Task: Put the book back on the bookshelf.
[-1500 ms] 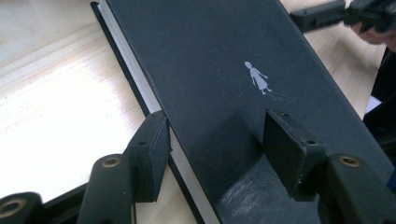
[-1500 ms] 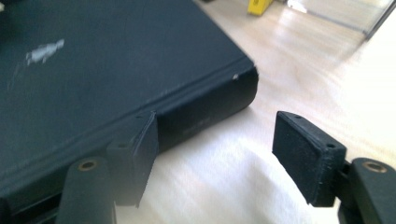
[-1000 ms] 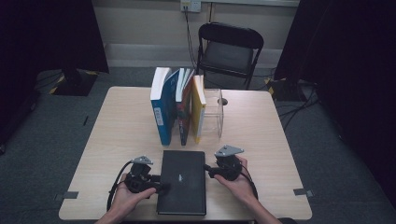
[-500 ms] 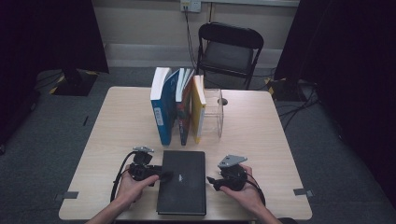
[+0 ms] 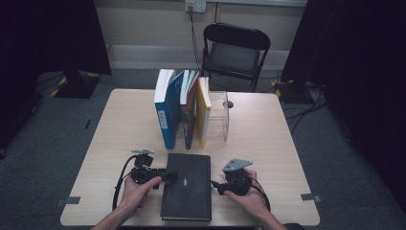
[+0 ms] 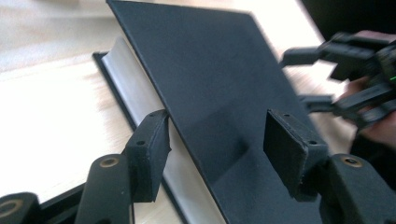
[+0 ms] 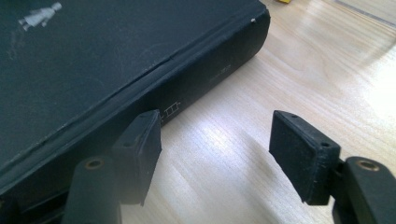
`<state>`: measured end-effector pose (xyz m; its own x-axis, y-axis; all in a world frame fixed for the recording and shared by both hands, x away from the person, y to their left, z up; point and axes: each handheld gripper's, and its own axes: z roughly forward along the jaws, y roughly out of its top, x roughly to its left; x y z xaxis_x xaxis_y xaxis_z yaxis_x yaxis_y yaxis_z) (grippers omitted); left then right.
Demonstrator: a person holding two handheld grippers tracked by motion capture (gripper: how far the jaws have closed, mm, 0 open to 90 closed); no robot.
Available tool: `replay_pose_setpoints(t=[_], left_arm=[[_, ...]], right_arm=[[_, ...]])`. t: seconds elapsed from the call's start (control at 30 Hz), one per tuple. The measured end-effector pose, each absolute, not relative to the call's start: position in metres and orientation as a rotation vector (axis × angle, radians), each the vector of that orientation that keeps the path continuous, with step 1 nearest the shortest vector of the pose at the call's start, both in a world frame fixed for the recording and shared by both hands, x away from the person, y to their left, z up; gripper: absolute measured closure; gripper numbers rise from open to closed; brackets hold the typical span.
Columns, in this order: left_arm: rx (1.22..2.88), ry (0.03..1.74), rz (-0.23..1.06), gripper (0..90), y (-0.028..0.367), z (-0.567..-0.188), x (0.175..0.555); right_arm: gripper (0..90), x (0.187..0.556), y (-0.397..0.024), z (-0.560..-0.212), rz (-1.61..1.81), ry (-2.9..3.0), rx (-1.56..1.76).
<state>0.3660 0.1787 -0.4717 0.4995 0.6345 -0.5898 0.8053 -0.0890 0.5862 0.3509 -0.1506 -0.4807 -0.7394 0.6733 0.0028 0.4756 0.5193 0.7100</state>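
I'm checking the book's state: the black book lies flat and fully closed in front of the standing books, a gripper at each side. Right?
Not quite. The black book isn't fully closed: the left gripper view shows its front cover lifted off the pages, between the left gripper's jaws. The rest holds; the right gripper sits by the spine.

one black book [image 5: 186, 187] is seen flat on one worktop [image 5: 287, 143]; three books [image 5: 184, 110] are counted upright, beside one clear box [image 5: 219, 117]. two claws [image 5: 165, 175] and one chair [image 5: 234, 52] are counted.
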Motion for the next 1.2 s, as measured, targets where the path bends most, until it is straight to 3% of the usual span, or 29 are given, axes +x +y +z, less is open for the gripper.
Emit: replay_pose_setpoints(t=[0.13,0.17,0.2,0.3,0.67,0.8,0.97,1.07,1.2], left_arm=[[1.800,1.193,-0.246,42.0,0.179,-0.469,0.363],[1.794,1.164,-0.322,43.3,0.175,-0.471,0.358],[1.815,1.159,-0.290,43.3,0.172,-0.470,0.355],[1.840,1.165,-0.287,37.2,0.165,-0.470,0.352],[1.812,1.069,-0.392,50.9,0.151,-0.470,0.369],[1.847,1.086,-0.351,47.4,0.140,-0.468,0.369],[1.831,1.090,-0.441,48.9,0.144,-0.476,0.376],[1.796,1.078,-0.493,58.3,0.148,-0.476,0.380],[1.812,1.049,-0.473,58.5,0.147,-0.475,0.379]], right_arm=[[34.0,0.351,-0.151,-0.481,1.037,2.487,0.970],[33.9,0.351,-0.151,-0.481,1.036,2.488,0.970],[33.8,0.351,-0.151,-0.481,1.036,2.488,0.969],[33.7,0.351,-0.151,-0.481,1.034,2.486,0.969],[33.2,0.352,-0.151,-0.481,1.032,2.483,0.976],[33.2,0.353,-0.151,-0.481,1.032,2.483,0.973],[33.2,0.353,-0.151,-0.481,1.032,2.484,0.971],[30.3,0.354,-0.152,-0.481,1.047,2.485,0.976],[26.1,0.353,-0.154,-0.476,1.110,2.479,0.975]])
